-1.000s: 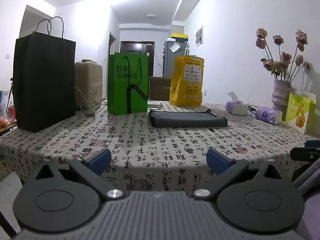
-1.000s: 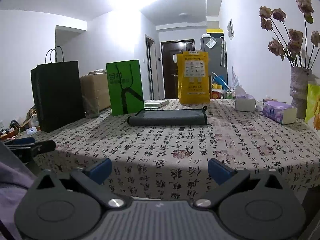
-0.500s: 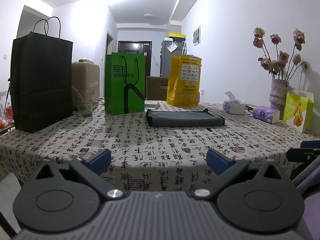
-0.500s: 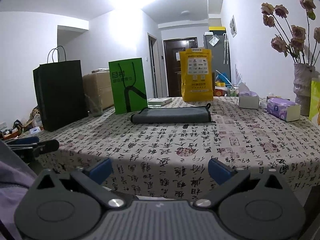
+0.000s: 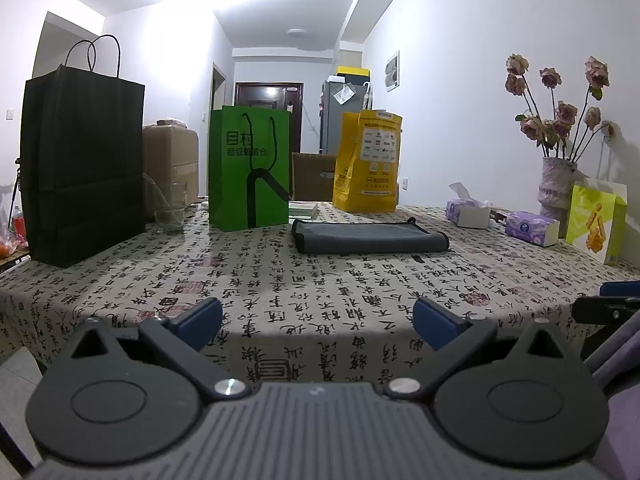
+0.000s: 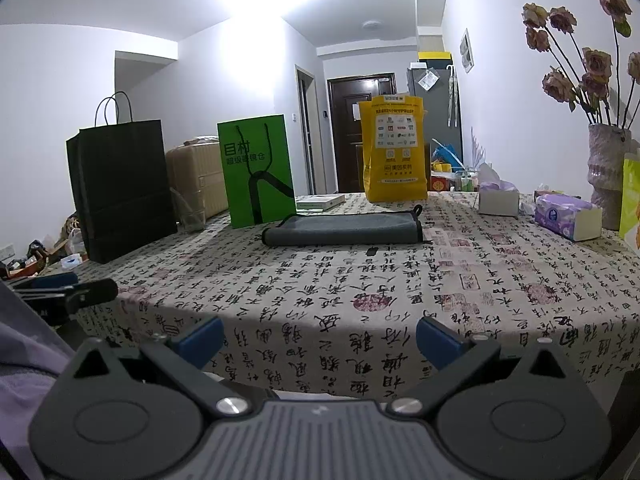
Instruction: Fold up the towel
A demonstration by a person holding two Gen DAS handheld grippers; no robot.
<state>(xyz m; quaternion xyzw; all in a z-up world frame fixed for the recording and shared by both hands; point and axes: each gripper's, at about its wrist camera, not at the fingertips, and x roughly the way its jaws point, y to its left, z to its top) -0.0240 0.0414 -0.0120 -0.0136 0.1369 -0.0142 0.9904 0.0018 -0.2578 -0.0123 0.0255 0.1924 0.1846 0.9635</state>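
You are at the approach step: your left hand-held gripper (image 5: 318, 318) and right hand-held gripper (image 6: 318, 336) both hang wide open and empty at the near table (image 5: 320, 292) edge. The grey, flat, already doubled cloth towel (image 5: 370, 236) lies well ahead of both. Next, reach forward to its near corners.

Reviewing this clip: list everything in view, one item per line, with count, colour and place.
towel: 1, grey, flat mid-table
tablecloth: 1, white with black script
black bag: 1, far left
green bag: 1, behind towel, left
yellow bag: 1, back centre
glass: 1, clear, between black and green bags
tissue boxes: 2, right side
vase: 1, dried roses, far right
left tool: open, near table edge
right tool: open, near table edge
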